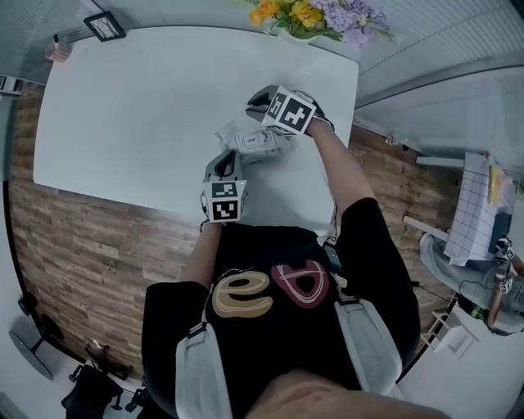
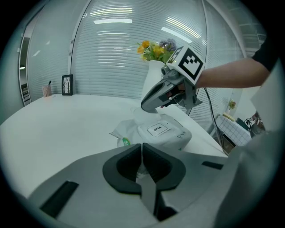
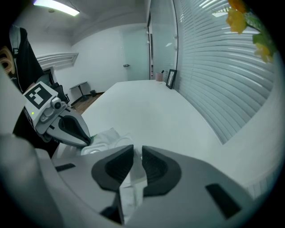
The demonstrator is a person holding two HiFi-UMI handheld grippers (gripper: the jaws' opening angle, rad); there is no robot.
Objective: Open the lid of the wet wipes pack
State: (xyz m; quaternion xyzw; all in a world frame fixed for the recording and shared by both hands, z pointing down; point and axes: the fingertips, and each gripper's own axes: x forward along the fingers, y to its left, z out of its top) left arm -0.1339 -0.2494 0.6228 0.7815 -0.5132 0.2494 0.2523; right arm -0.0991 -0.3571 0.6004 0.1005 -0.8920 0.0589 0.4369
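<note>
the pack (image 1: 250,141) lay on the white table (image 1: 139,106), near its near right edge, between the two grippers. it was white and soft, with a bit of green at its near left corner. its lid (image 2: 156,129), a flat label marked "open", lay closed on top.

the left gripper (image 2: 141,150) came at the pack from the person's side. its jaws were pressed together on the pack's thin near edge, a strip of white film showing between them.

the right gripper (image 3: 137,151) reached in from the far side and pointed steeply down at the pack's far end. its jaws stood slightly apart, and white wrapper showed in the narrow gap. the pads did not seem to press on it. seen from the left gripper view, its tips sat just above the far end of the pack, close behind the lid.

a vase (image 2: 153,75) of yellow and purple flowers (image 1: 319,15) stood at the table's far edge, and a small black frame (image 1: 104,26) at the far left corner.
</note>
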